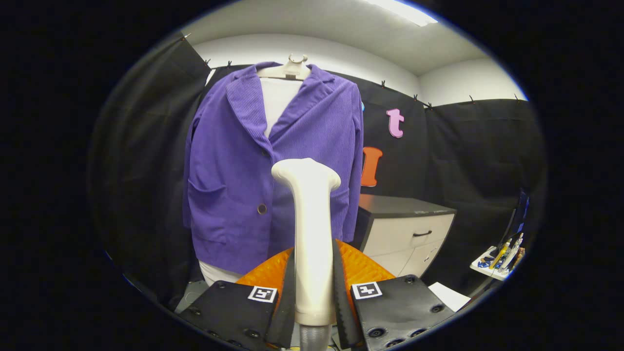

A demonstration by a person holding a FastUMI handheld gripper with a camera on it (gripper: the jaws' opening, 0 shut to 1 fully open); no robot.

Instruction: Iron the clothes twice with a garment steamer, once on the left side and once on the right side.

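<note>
While the tool [314, 292] grips the steamer [309, 234], a purple jacket [229, 185] hangs beside a cabinet [404, 229].

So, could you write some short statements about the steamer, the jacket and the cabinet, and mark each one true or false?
1. The fingers are closed on the steamer's handle. True.
2. The purple jacket lies folded on the cabinet. False: it hangs on a hanger, beyond the steamer head.
3. The steamer head is in front of the jacket's lower half. True.
4. The cabinet has its drawers pulled open. False: the drawers are closed.
5. A white garment shows under the jacket's collar. True.
</note>
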